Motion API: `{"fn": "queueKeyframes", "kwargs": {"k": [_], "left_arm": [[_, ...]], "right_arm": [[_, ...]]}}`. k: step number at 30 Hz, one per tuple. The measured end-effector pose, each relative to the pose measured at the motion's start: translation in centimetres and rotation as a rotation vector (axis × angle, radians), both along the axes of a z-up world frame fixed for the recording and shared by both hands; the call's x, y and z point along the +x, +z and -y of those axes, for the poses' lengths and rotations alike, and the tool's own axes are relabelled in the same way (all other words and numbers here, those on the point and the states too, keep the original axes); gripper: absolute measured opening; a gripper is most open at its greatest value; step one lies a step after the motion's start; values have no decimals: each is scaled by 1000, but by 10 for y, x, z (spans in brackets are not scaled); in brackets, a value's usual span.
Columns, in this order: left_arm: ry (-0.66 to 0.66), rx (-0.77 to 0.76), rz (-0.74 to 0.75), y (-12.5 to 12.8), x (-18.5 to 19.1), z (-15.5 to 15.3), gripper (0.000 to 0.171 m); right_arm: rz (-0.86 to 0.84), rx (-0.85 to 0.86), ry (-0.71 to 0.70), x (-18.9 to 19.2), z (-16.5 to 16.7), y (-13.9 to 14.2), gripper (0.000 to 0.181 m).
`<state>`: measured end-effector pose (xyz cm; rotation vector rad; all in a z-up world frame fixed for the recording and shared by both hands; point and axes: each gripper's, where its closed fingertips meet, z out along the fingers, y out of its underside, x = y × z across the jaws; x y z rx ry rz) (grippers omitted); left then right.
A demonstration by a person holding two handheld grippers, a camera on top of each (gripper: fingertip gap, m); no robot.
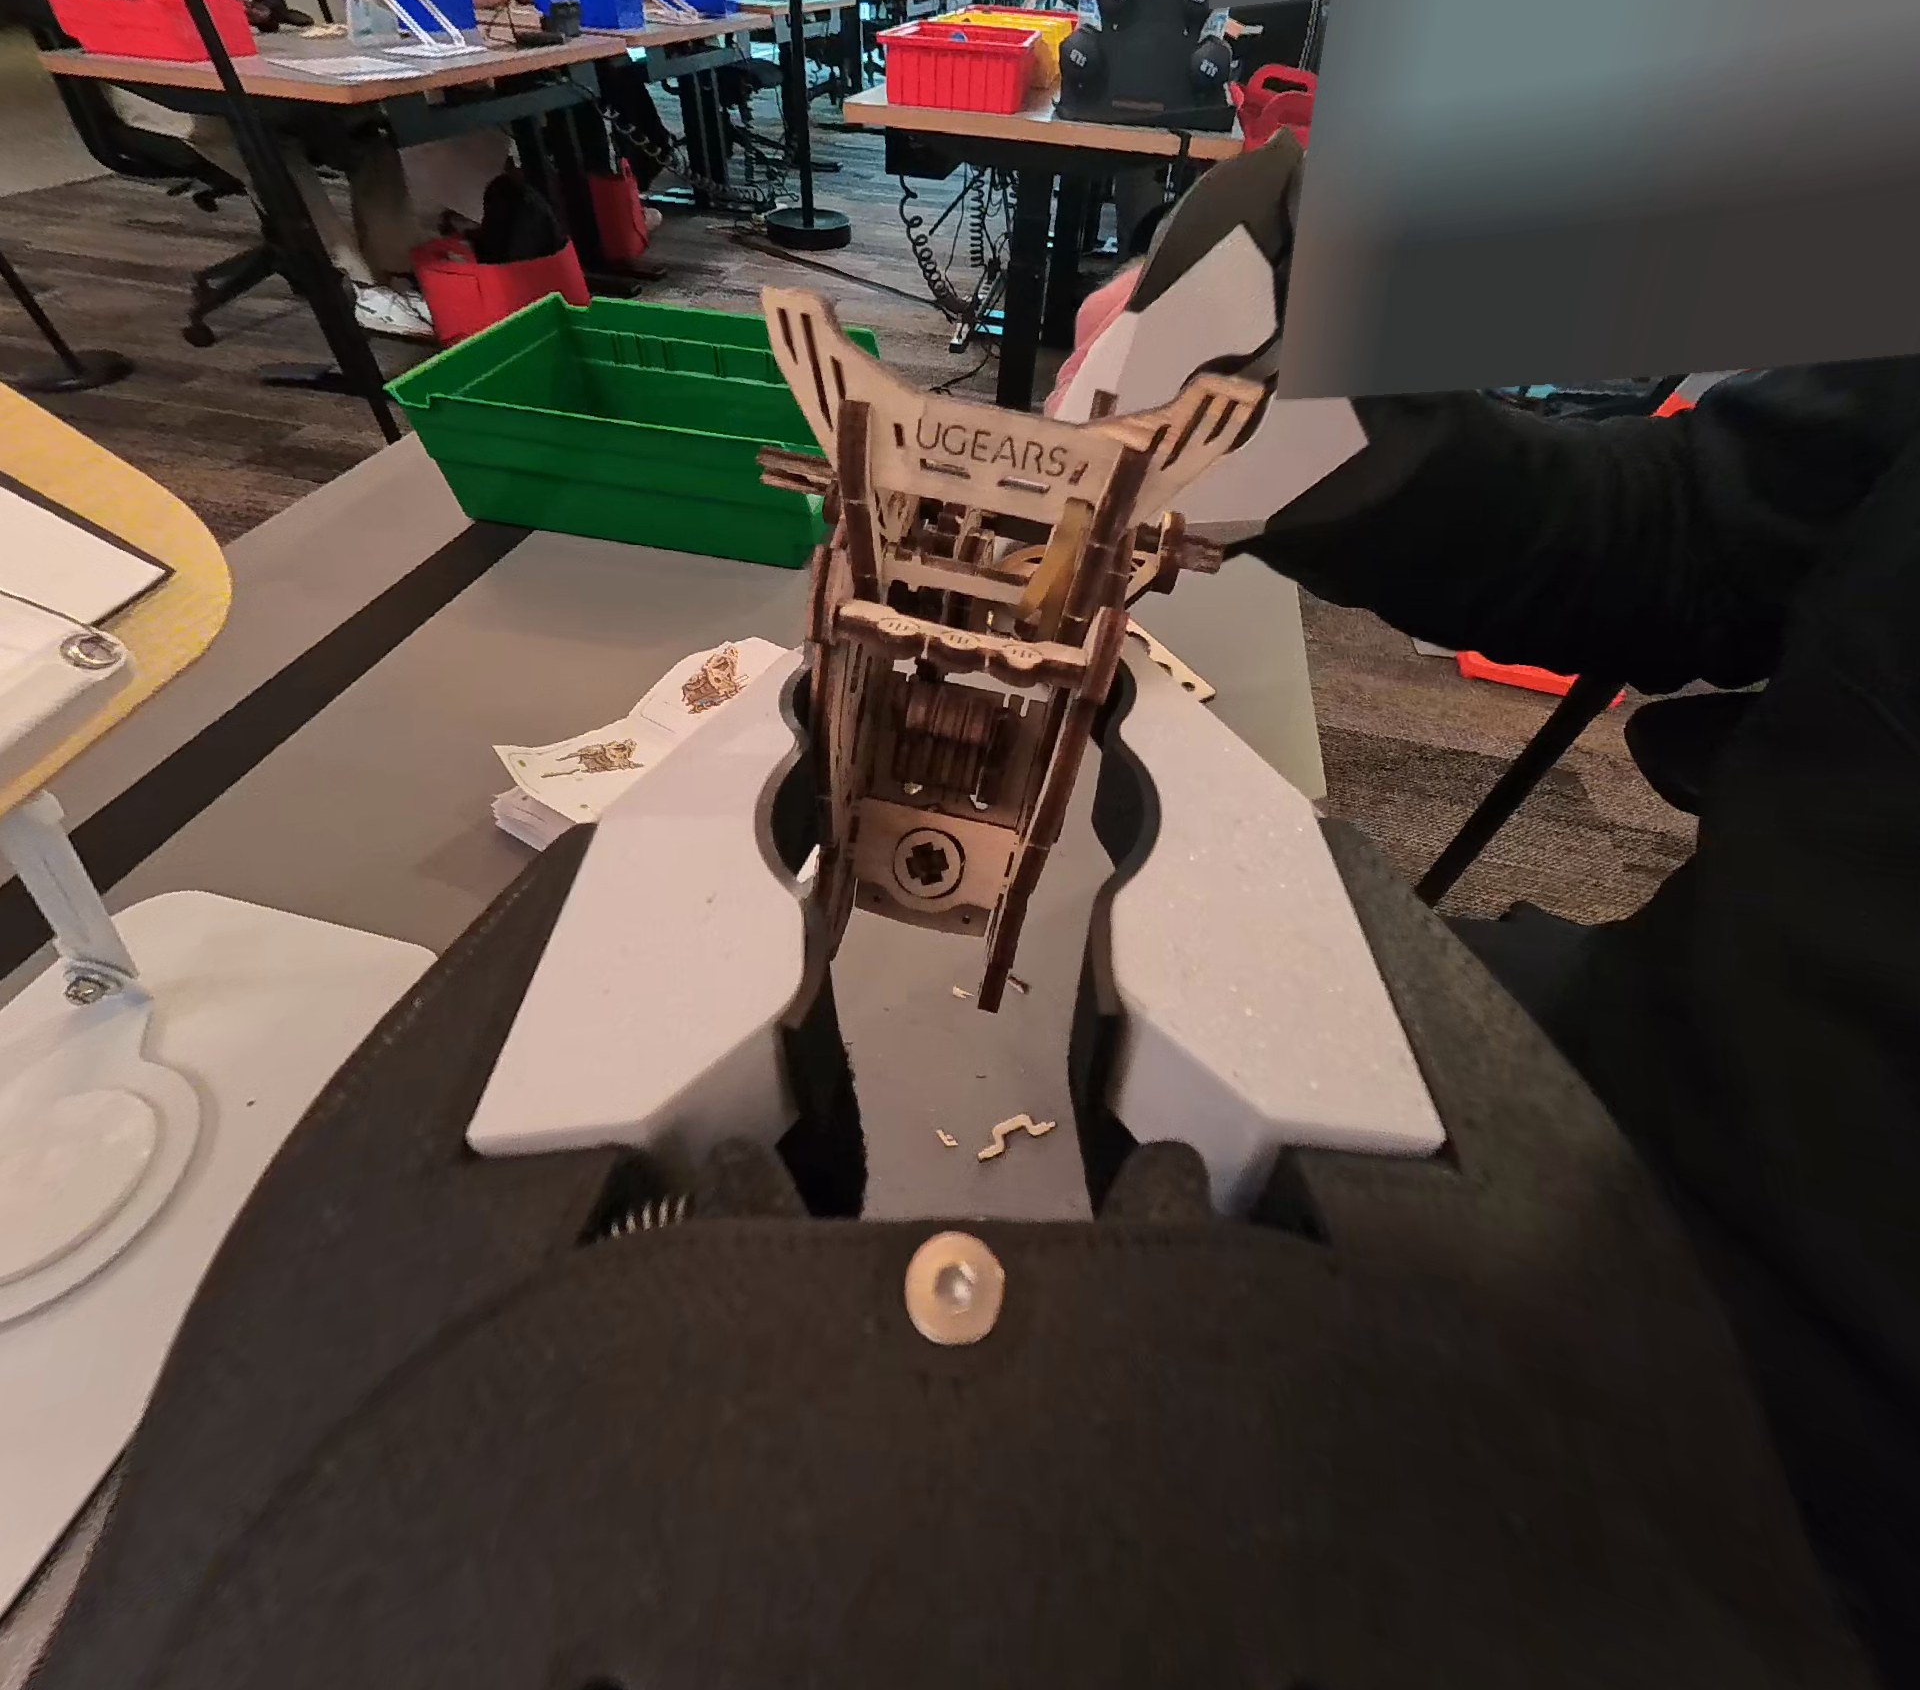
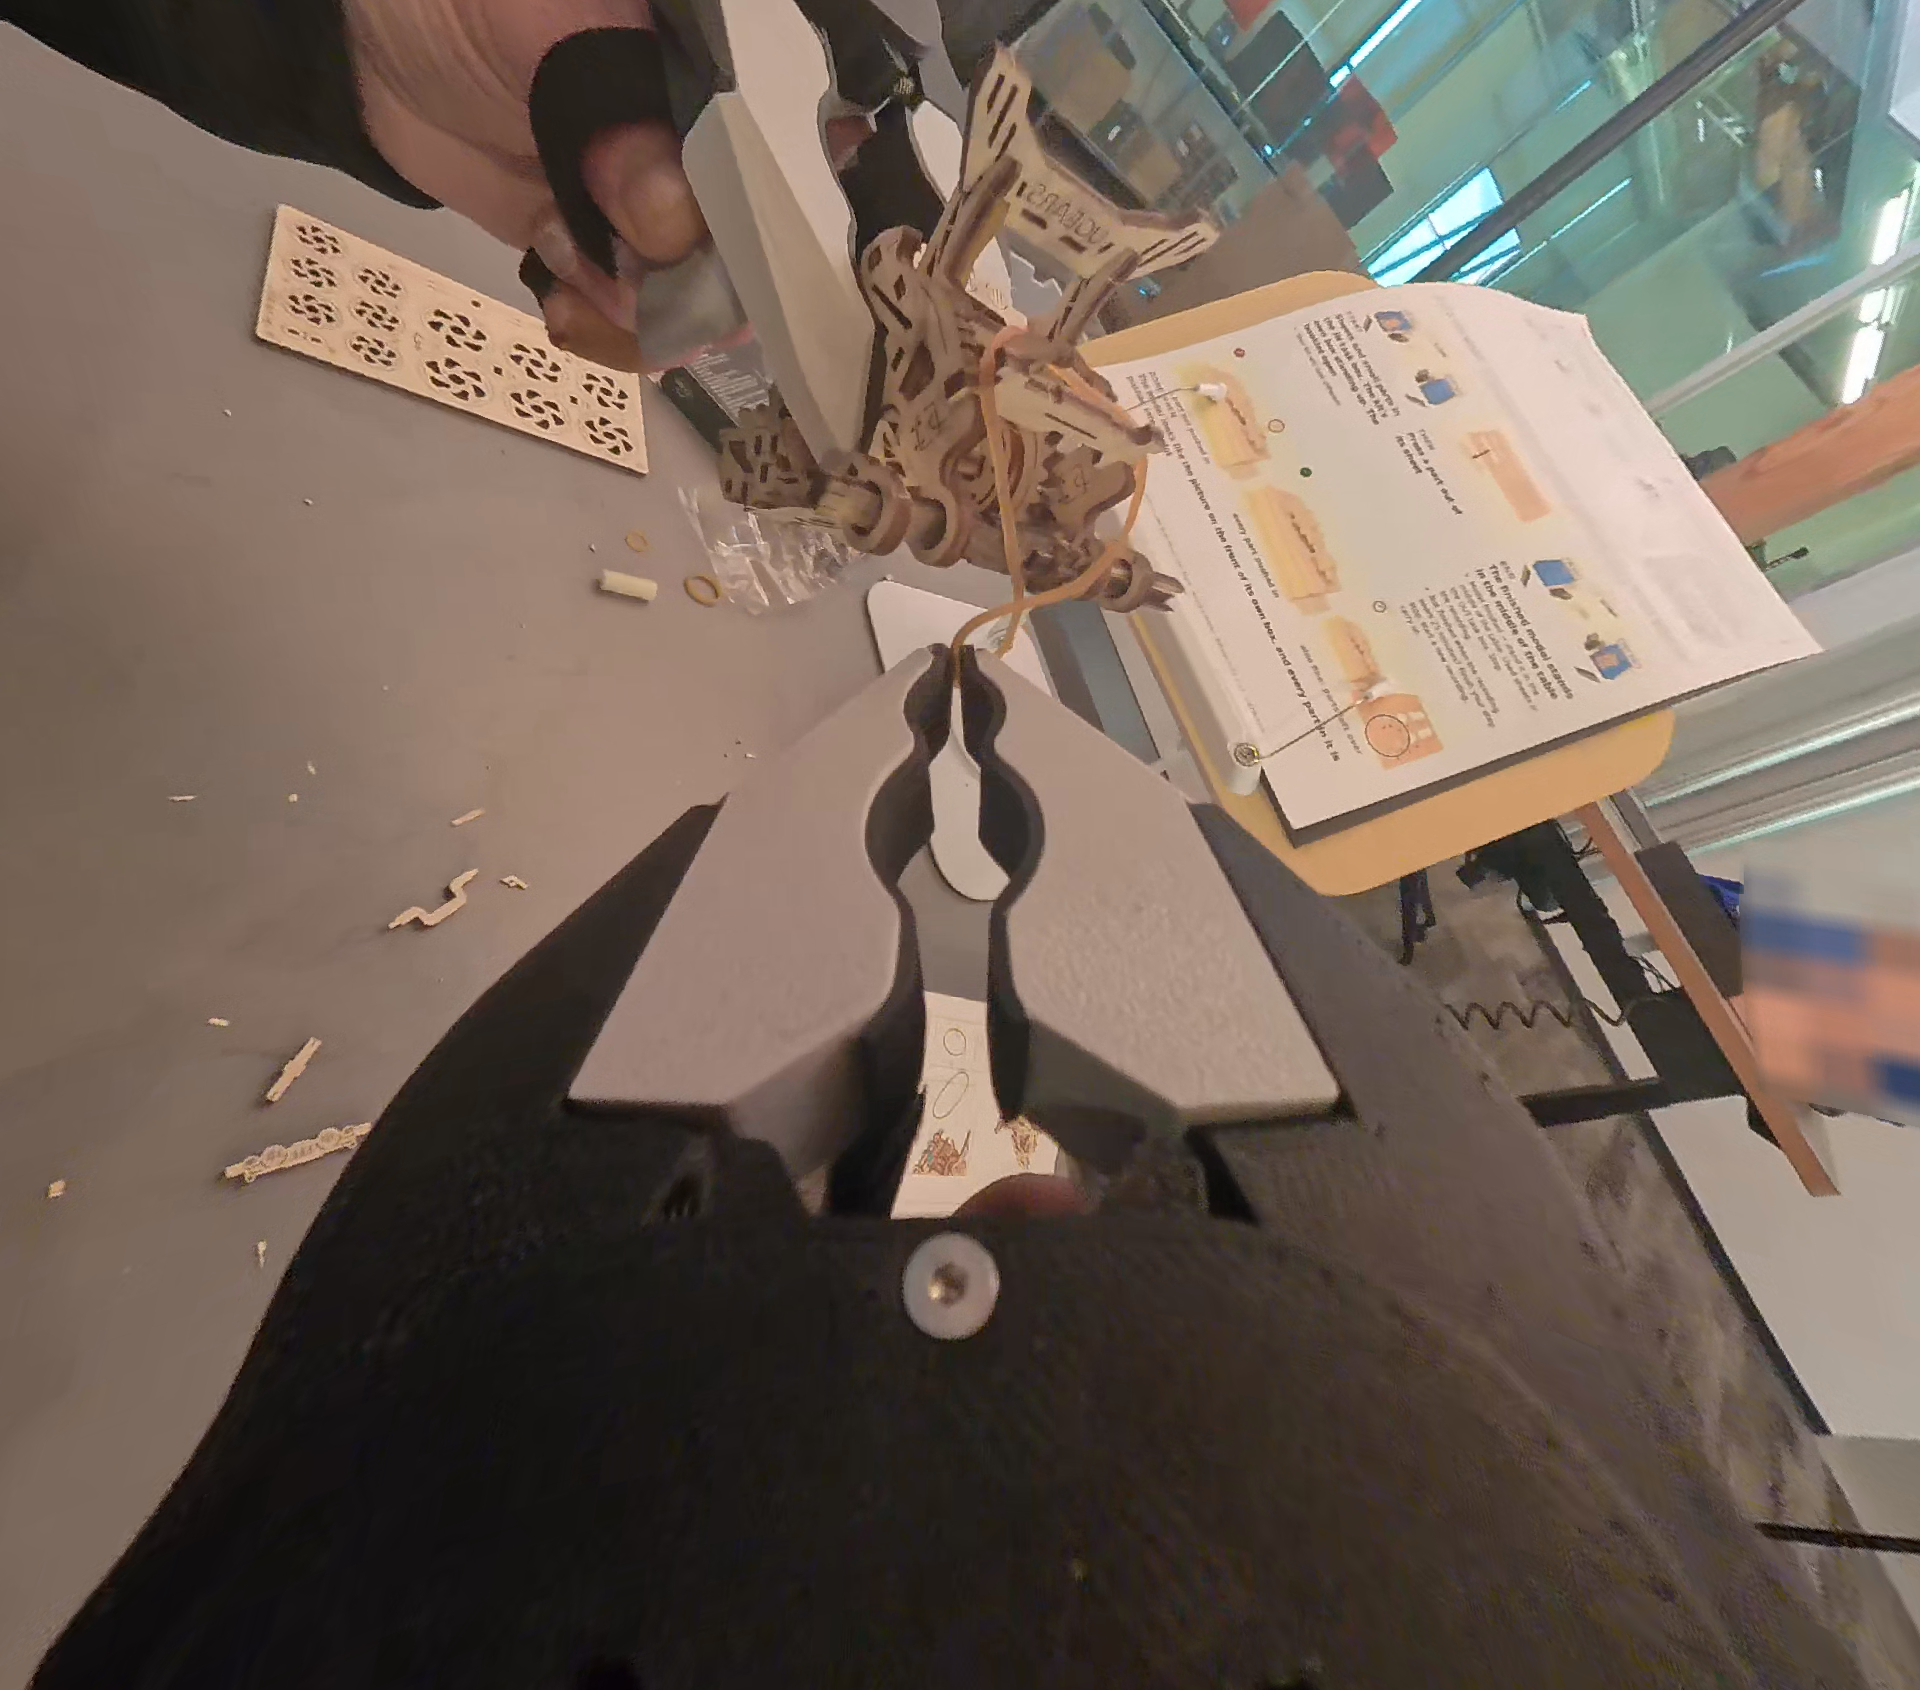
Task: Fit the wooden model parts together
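A partly built wooden model [image 1: 956, 653] with gears and curved slotted plates stands upright between the white fingers [image 1: 665, 913] of my left gripper [image 1: 956, 747], which is shut on its sides above the grey table [image 1: 364, 809]. In the right wrist view the model [image 2: 966, 435] hangs in the air, with a left finger [image 2: 790, 290] and a hand behind it. My right gripper [image 2: 961, 666] is shut on a tan rubber band [image 2: 982, 624] that runs taut from its tips up into the model. One right finger [image 1: 1174, 321] shows behind the model.
A green bin [image 1: 623, 445] stands at the table's far edge. A small booklet [image 1: 623, 747] lies by the model. A wooden parts sheet [image 2: 447, 352], a plastic bag [image 2: 758, 549], loose bands, wood scraps [image 2: 436, 908] and an instruction sheet on a stand [image 2: 1455, 539] surround the work. Less than 4 cm separates the two grippers' tips.
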<state>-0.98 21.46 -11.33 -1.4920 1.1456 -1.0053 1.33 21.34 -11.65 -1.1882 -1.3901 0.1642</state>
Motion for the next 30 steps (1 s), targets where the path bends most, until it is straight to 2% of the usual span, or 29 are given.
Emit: {"fn": "queueKeyframes", "kwargs": {"k": [15, 20, 30], "left_arm": [[-14, -7, 12, 3, 4, -2, 48], [-13, -10, 5, 5, 5, -3, 48], [35, -11, -115, -2, 6, -8, 48]], "right_arm": [[-8, -95, 105, 4, 9, 20, 0], [99, -79, 130, 1, 15, 15, 0], [384, -49, 139, 6, 20, 12, 0]]}}
